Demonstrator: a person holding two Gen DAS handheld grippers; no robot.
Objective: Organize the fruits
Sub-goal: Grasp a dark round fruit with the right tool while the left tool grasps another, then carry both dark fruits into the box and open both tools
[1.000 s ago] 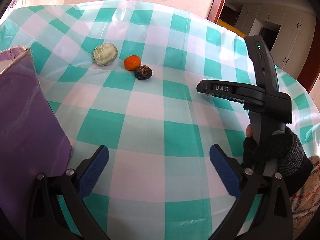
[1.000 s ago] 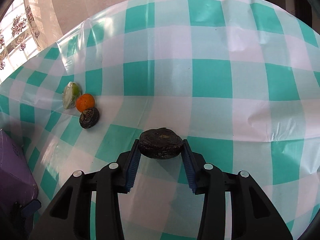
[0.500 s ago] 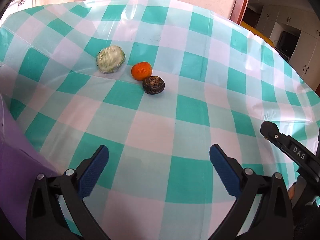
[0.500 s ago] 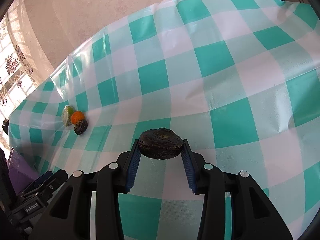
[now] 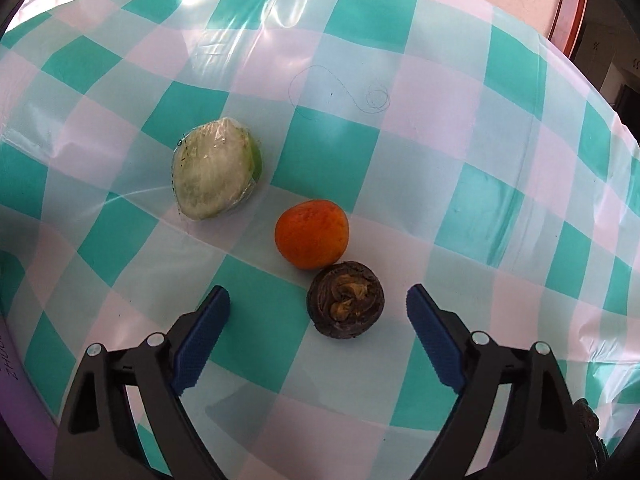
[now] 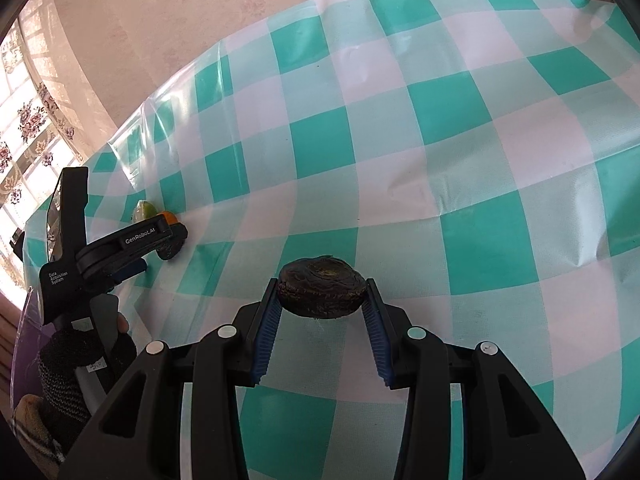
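Left gripper (image 5: 316, 312) was closing, nothing clamped yet; dark fruit (image 5: 346, 300) sat between pads, nearer right one, orange (image 5: 311, 234) touching at 11 o'clock. Right gripper (image 6: 322, 300) clamped second dark fruit (image 6: 322, 292).

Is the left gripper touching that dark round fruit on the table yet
Apart. The left wrist view shows tablecloth between the dark fruit and both closing pads of the left gripper.

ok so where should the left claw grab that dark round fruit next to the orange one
Grip the dark round fruit across its rounded flanks, coming down from above and the near side. The orange fruit touches its far edge, so the sides stay free. The closing left claw already straddles it, pads not touching yet.
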